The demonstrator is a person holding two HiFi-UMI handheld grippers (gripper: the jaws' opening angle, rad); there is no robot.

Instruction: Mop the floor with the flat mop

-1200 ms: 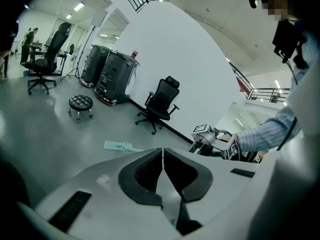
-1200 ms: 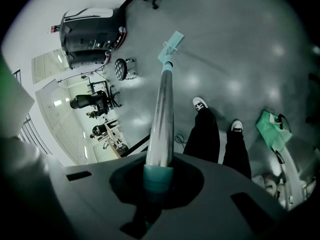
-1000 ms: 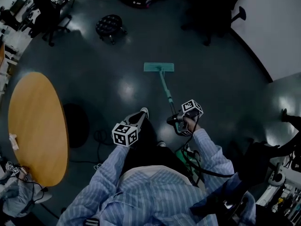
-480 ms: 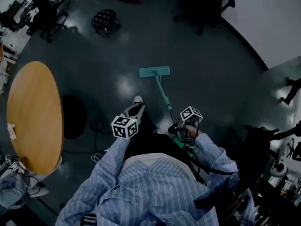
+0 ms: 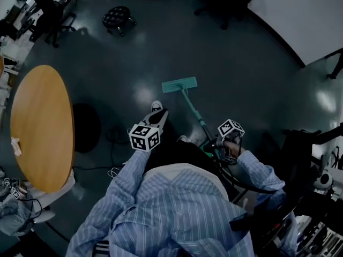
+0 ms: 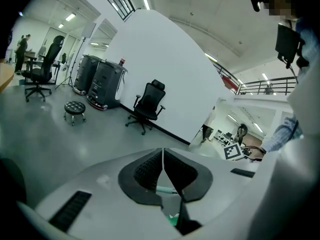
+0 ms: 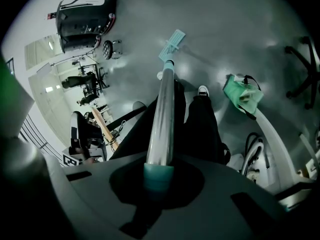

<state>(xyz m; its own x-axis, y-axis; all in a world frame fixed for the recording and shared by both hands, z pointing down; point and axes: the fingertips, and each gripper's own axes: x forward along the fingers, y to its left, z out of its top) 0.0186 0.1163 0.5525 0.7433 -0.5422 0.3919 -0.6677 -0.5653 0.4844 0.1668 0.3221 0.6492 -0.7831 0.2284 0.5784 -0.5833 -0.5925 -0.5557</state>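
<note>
The flat mop's teal head [image 5: 179, 84] lies flat on the dark floor ahead of my feet. Its handle [image 5: 194, 111] slants back to my right gripper [image 5: 217, 143], which is shut on the upper end. In the right gripper view the metal handle [image 7: 163, 114] runs from the jaws down to the mop head [image 7: 172, 40]. My left gripper [image 5: 159, 115] is held out over my shoe, away from the handle. Its ribbed pads [image 6: 150, 170] meet with nothing between them; the left gripper [image 6: 163, 165] is shut.
A round wooden table [image 5: 37, 127] stands at the left, with a dark round base [image 5: 86, 127] and loose cables [image 5: 115, 139] beside it. A black stool [image 5: 118, 17] and office chairs [image 5: 51, 15] stand farther off. A green cloth [image 7: 243, 95] lies near my right foot.
The mop head has slid slightly right and nearer to my feet. My right gripper has moved right and back with the handle. The left gripper has hardly moved.
</note>
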